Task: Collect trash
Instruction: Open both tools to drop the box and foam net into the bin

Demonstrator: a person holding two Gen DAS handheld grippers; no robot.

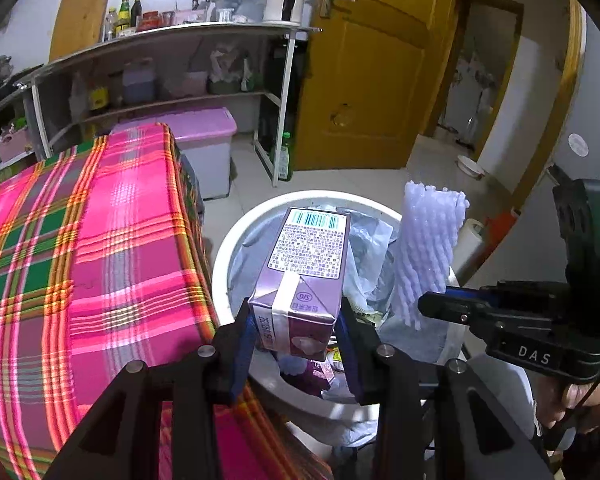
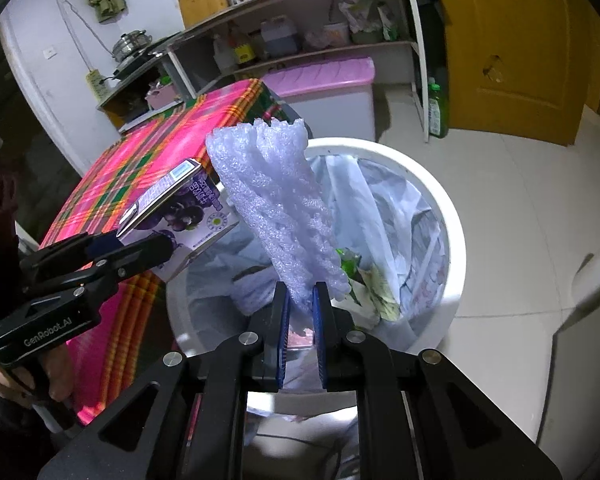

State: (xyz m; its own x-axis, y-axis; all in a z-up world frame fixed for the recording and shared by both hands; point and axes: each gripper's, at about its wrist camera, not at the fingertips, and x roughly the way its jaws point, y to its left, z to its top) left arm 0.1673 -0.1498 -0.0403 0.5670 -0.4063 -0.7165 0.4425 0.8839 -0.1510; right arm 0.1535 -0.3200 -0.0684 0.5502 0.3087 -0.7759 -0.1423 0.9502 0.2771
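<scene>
My left gripper [image 1: 296, 320] is shut on a purple drink carton [image 1: 304, 276] and holds it over the white trash bin [image 1: 220, 256]. The carton also shows in the right wrist view [image 2: 184, 208], with the left gripper [image 2: 140, 248] at its base. My right gripper [image 2: 300, 300] is shut on a white foam fruit net [image 2: 280, 208] and holds it upright over the same bin [image 2: 452, 240]. The net [image 1: 428, 248] and right gripper [image 1: 432, 304] show at the right of the left wrist view. The bin is lined with a plastic bag and holds wrappers.
A table with a pink plaid cloth [image 1: 100, 260] stands just left of the bin. Behind are a metal shelf [image 1: 172, 40] with bottles, a pink-lidded storage box [image 1: 204, 128], a green bottle [image 1: 286, 156] on the floor and a yellow door [image 1: 372, 72].
</scene>
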